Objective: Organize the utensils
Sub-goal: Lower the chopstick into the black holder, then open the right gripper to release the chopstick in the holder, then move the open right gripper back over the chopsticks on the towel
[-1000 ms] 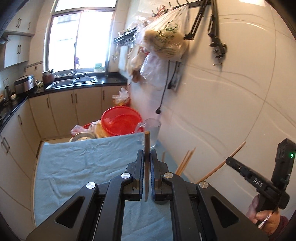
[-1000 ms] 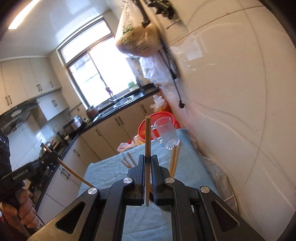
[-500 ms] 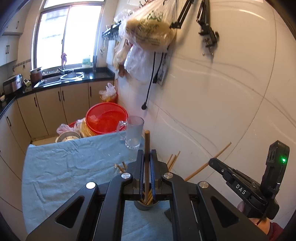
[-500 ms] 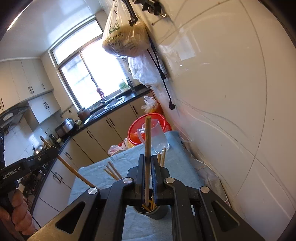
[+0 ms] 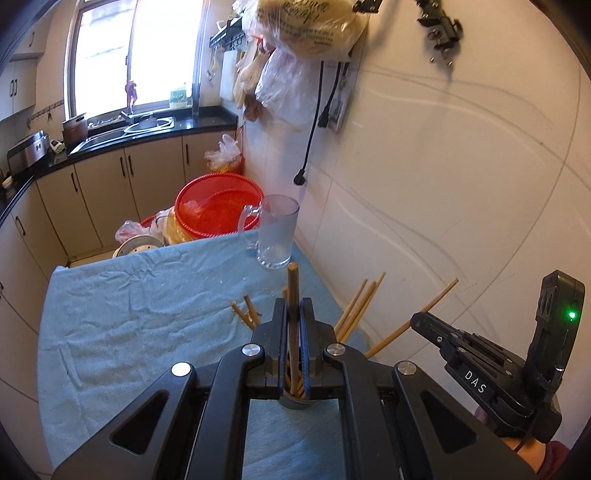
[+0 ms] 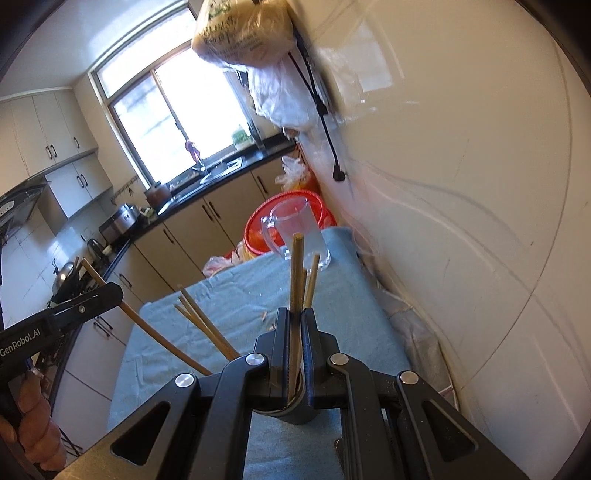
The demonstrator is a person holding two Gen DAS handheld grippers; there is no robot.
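Observation:
My left gripper [image 5: 293, 314] is shut on a wooden chopstick [image 5: 293, 291], its lower end inside a small grey holder cup [image 5: 293, 400] that holds several chopsticks [image 5: 358, 310]. My right gripper [image 6: 294, 325] is shut on another chopstick [image 6: 295, 273], its lower end in the same cup [image 6: 295, 410]. Each gripper shows in the other's view: the right one [image 5: 417, 319] holding its slanted chopstick [image 5: 432, 301], the left one [image 6: 114, 291] holding its chopstick [image 6: 147, 325]. All stand on a blue towel [image 5: 129, 306].
A clear glass mug [image 5: 275, 232] stands at the towel's far end by the white tiled wall [image 5: 443, 184]. A red basin [image 5: 218, 203] sits behind it. Plastic bags [image 5: 295, 29] and a cable hang on the wall above. Kitchen cabinets [image 5: 110, 184] lie beyond.
Both grippers have come down and tilted toward the table, each still holding its chopstick. The cup has come into view and the chopstick ends now reach into it.

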